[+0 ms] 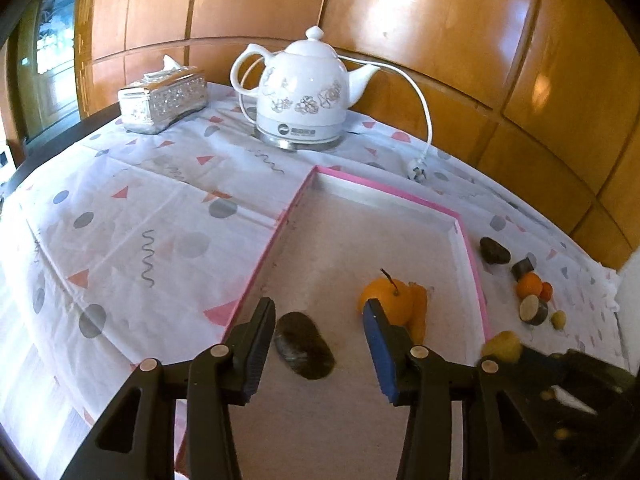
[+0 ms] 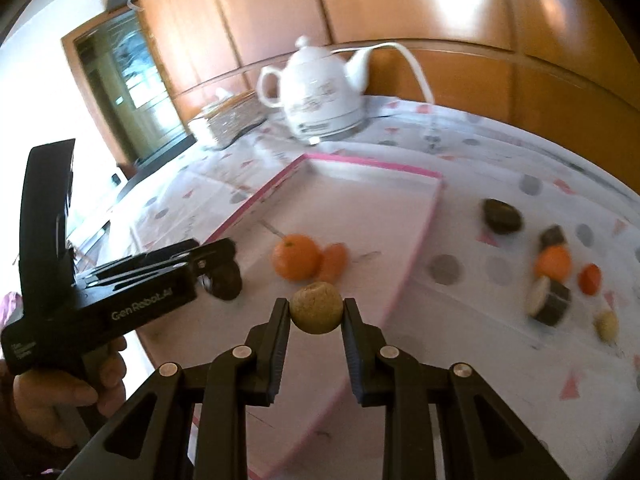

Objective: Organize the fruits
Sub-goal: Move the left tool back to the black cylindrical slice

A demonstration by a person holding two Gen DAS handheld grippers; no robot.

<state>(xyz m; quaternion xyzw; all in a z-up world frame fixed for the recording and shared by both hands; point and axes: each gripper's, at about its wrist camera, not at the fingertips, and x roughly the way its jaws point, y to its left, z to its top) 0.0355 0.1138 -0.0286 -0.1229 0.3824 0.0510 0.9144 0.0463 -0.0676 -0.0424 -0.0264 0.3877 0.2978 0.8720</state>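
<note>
This looks like a room in a home. Shiny wooden wall panels (image 1: 400, 20) stand at the far side. A white teapot kettle (image 1: 302, 92) and a sparkly tissue box (image 1: 164, 98) sit on a bench with a dotted cloth (image 1: 132, 220).

Orange (image 1: 387, 300) partly hidden behind the left claw's blue pad. Dark fruit (image 2: 226, 282) mostly covered by the left claw (image 2: 208, 257). Small fruits at the counter's right side (image 2: 560, 276) smeared by blur; kinds unclear. Pink tray (image 1: 472, 256) cut off at the bottom edge.
</note>
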